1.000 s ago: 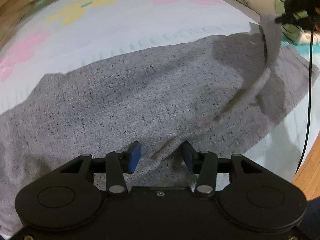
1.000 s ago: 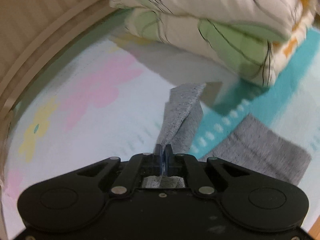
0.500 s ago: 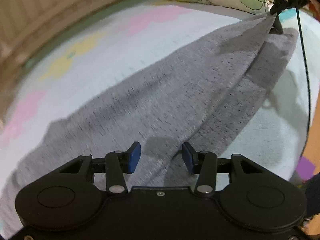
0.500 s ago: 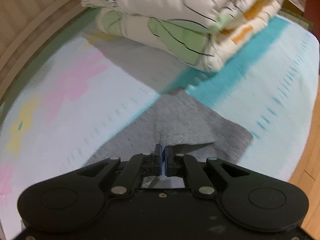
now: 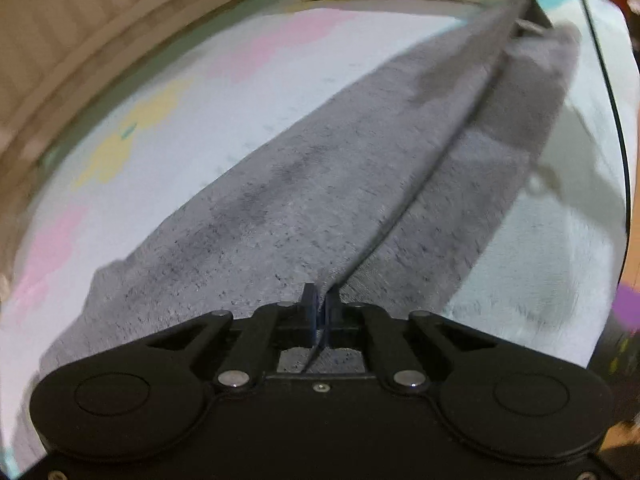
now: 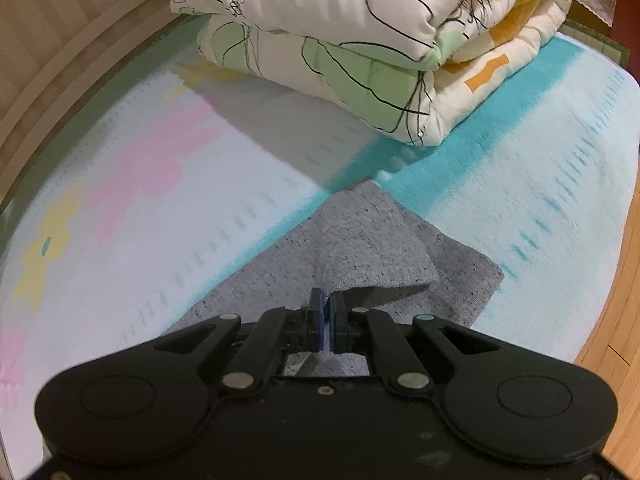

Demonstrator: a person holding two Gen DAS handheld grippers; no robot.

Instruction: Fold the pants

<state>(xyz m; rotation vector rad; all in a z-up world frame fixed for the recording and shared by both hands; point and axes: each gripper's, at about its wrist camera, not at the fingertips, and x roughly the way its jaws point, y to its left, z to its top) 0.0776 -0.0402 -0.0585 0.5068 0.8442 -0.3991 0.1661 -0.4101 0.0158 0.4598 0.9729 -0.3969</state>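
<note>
Pants [image 5: 304, 200] between clamped grippers

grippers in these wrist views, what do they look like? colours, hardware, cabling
Both the left gripper and right gripper are matte black, with wide bodies, two round raised discs, silver pivot screws and linkage arms. The jaws carry blue pads. A thin black cable trails at the right of the left view.

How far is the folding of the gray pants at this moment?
Done: the pants lie lengthwise on the blanket. In hand: the left gripper and the right gripper are each shut on the top layer's edge, lifted between them. Left: laying that layer over; no finished fold shows yet.
</note>
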